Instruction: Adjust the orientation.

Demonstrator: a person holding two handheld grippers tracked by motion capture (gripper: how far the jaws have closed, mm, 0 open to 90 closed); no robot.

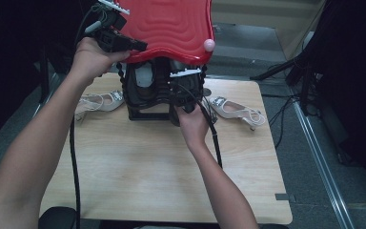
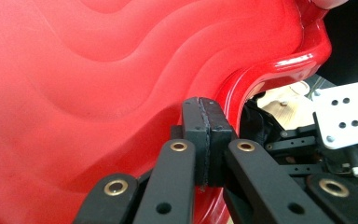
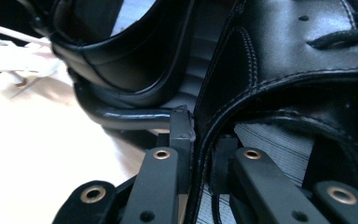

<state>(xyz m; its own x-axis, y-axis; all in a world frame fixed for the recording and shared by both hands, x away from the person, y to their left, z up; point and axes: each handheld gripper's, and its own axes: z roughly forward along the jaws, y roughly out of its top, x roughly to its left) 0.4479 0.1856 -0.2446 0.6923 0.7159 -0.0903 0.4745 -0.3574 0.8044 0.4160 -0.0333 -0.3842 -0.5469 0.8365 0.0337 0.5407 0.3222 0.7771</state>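
The left tongs (image 1: 134, 46) clamped the red lid's (image 1: 171, 26) rim, holding it raised so the right tongs (image 3: 199, 135) could pinch a black leather shoe's (image 3: 279, 60) collar beneath it (white sandals (image 1: 236, 110) flanked the box on the counter (image 1: 138, 167)).

I seem to work in a lab or studio: a lone wooden table (image 1: 147, 181), black curtains (image 1: 9, 71), floor cables (image 1: 281, 114), a metal rail (image 1: 321, 162).
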